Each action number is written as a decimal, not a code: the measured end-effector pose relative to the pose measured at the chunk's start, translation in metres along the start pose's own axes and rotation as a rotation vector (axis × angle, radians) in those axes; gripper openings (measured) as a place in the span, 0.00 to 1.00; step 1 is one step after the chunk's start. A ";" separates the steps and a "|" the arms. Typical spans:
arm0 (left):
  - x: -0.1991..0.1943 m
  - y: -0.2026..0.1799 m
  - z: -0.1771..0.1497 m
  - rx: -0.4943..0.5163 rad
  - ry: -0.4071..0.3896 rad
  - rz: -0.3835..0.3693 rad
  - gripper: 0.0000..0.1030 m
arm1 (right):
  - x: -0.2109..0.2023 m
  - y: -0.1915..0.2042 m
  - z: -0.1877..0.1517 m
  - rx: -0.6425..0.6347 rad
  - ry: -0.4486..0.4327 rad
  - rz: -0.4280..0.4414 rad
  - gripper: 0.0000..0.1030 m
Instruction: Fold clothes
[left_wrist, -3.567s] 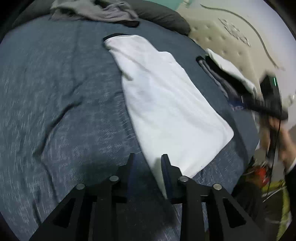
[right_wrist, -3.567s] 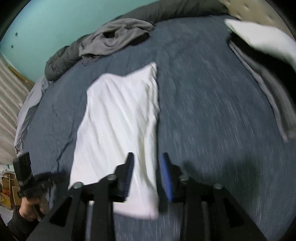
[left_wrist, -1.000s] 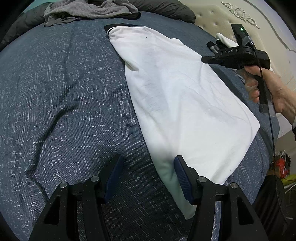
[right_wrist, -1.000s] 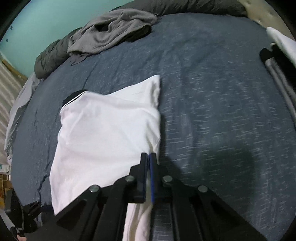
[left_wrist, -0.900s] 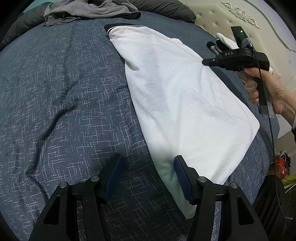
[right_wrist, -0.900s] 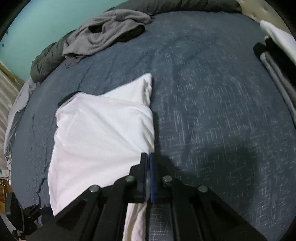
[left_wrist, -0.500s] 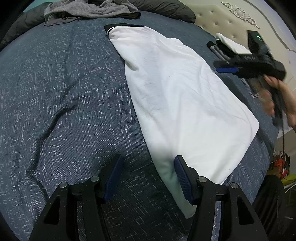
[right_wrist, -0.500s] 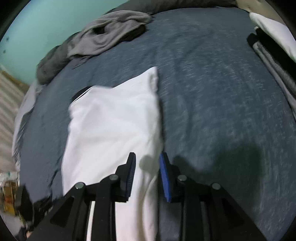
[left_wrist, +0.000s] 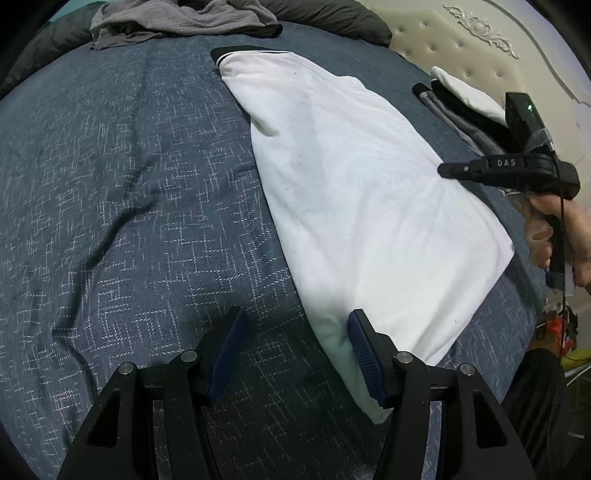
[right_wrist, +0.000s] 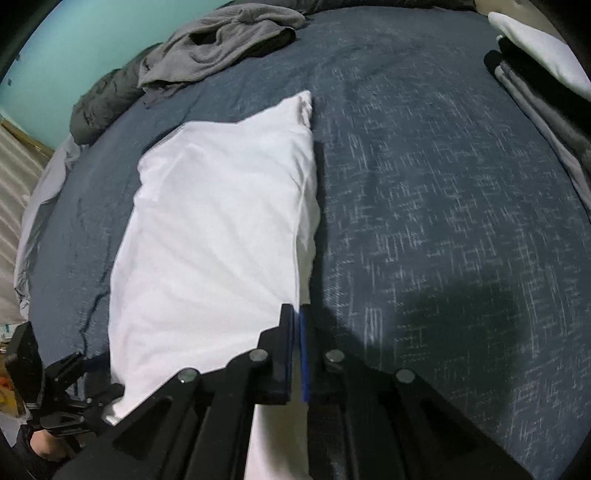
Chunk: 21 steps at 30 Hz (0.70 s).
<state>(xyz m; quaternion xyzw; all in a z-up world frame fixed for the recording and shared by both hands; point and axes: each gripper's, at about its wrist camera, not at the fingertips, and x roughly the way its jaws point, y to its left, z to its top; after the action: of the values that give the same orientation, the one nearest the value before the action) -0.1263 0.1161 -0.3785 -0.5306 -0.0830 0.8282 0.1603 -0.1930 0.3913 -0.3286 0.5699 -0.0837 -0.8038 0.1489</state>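
Through the left wrist view, my left gripper (left_wrist: 295, 350) stood with jaws apart over the near edge of the white shirt (left_wrist: 369, 192), which lay lengthwise on the blue bedspread (left_wrist: 129, 184); I judged the lengthwise fold done and a cross fold due next. Only here did my right hand (left_wrist: 561, 229) show. Through the right wrist view, my right gripper (right_wrist: 297, 347) had just closed; whether it pinched the shirt's far edge I could not tell.
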 end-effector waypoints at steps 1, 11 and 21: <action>0.001 0.000 -0.003 -0.005 -0.002 -0.003 0.60 | 0.001 -0.002 -0.001 0.014 0.003 0.003 0.02; -0.013 0.005 -0.005 -0.041 -0.020 -0.067 0.60 | -0.030 0.002 -0.028 0.031 0.027 0.053 0.23; -0.018 0.006 -0.016 -0.103 0.002 -0.136 0.60 | -0.037 -0.018 -0.074 0.136 0.106 0.096 0.36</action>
<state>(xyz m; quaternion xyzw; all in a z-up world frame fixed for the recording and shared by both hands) -0.1065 0.1033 -0.3720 -0.5323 -0.1612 0.8094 0.1888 -0.1143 0.4233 -0.3259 0.6156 -0.1573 -0.7569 0.1526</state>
